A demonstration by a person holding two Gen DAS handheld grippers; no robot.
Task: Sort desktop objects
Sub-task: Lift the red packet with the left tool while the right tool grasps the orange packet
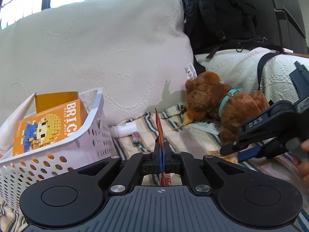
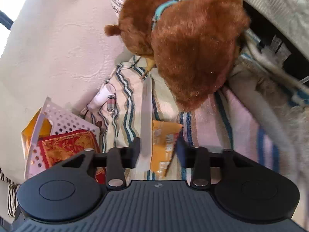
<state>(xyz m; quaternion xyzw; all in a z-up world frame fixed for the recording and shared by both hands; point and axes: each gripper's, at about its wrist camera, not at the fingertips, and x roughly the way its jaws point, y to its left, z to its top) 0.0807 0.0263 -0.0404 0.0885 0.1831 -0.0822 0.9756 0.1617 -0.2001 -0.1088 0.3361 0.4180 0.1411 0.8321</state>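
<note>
Item 1: your left claw [image 1: 161, 150], closed on a thin red-and-orange packet [image 1: 159, 127] held edge-on and upright between the blue pads; the right wrist view shows the same packet [image 2: 66, 147] as a red pouch with a gold leaf pattern, hanging in front of the basket.

Item 2: your right claw [image 2: 159, 148], jaws apart, holding nothing. Between its fingers lies an orange sachet [image 2: 164, 145] with pale lettering too blurred to read, flat on the striped blanket [image 2: 125, 100]. A long pale flat strip [image 2: 146, 112] lies just beside the sachet; what it is cannot be told.

Item 3: white perforated basket [image 1: 90, 133], to the left of the left claw. Inside it, an orange box [image 1: 48, 127] printed "BRIC…" and "MAKE A WISE…", with a pixel-brick figure in blue and yellow.

Item 4: brown plush dog [image 1: 222, 104] with a teal collar, lying on the blanket ahead of your right claw and filling much of its view [image 2: 189, 44].

Item 5: small white bottle [image 1: 125, 129] and a small battery [image 1: 136, 136], just beside each other, against the foot of the cream pillow [image 1: 100, 54], between basket and plush.

Item 6: black backpack [image 1: 218, 13] upright behind the pillow. Your right gripper's body [image 1: 270, 133] reads "DAS".
</note>
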